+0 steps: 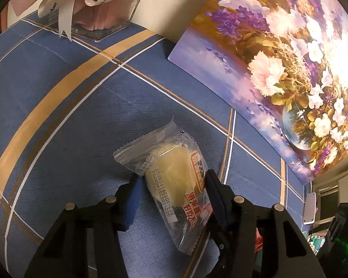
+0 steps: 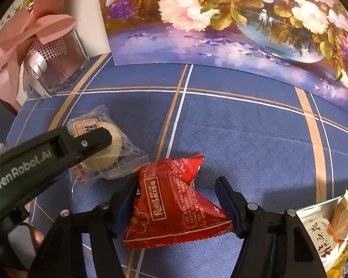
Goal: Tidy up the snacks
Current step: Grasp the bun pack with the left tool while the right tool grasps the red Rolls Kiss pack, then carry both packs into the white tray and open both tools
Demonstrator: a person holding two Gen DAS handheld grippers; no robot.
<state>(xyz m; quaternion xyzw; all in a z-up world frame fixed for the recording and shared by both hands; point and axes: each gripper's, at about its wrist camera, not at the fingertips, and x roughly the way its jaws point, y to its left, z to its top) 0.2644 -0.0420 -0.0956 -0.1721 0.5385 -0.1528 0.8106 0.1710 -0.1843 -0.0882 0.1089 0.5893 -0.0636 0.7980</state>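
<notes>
Both hands are at the pick-up step, one snack each. The left gripper (image 1: 174, 185) straddles the cake (image 1: 171, 178), a pale yellow steamed bun in a clear crinkled wrapper with orange and red print and a date stamp, lying flat on the cloth (image 1: 69, 120); its right pad touches the wrapper's edge and the left pad sits just beside the bun, so the jaws look clenched on the cake or a hair short of it. The right gripper (image 2: 176, 199) brackets the red packet (image 2: 174, 208), a puffed foil pillow with white lettering, a crimped seam along its near edge and a pinched far corner; the left pad touches it, the right pad stands a little apart from the body though the packet's tip reaches it, so these jaws are not yet gripping. The two snacks lie close together, wrapper edges almost meeting. The next move, as I judge it, calls for finishing both squeezes gently, since bun and air-filled foil will give, then lifting straight up and carrying toward the bag (image 2: 324, 238) of snacks at the near right. Farther back stand a pink ribboned box (image 2: 58, 62) and a flower painting (image 2: 220, 23) propped upright.
</notes>
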